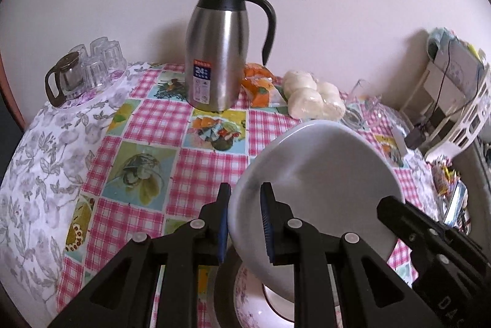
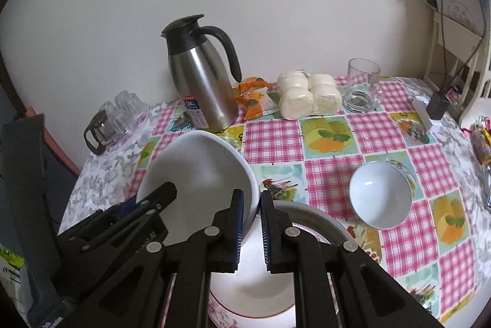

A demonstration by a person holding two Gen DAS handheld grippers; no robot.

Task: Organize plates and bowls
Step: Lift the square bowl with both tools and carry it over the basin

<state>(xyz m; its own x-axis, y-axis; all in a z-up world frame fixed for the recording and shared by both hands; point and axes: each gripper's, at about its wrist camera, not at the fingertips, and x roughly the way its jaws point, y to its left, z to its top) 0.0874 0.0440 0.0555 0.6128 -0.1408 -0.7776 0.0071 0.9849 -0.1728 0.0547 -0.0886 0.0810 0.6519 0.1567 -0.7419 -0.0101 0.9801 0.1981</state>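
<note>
The bench [image 2: 325, 174] carries a pink checked cloth with fruit pictures and stands against a pale wall. A steel jug [image 1: 214, 57] with a black lid and handle stands upright near the wall, with a bag of white buns [image 2: 310, 96] and an orange packet [image 2: 254, 100] just beside it.

A big white bowl [image 1: 319, 168] is held tilted in the air between the two grippers, above a flowered plate [image 2: 245, 294] lying on the bench. The left gripper [image 1: 245, 205] has its fingers clamped on the bowl's rim on one side. The right gripper [image 2: 251, 211] has its fingers clamped on the opposite rim.

A small white bowl [image 2: 380, 194] sits upright on the cloth, well apart from the big one. A clear glass mug [image 2: 363, 85] stands near the buns. A small glass pot [image 1: 64, 79] and upturned glasses [image 1: 104, 57] stand at the bench's far left corner.
</note>
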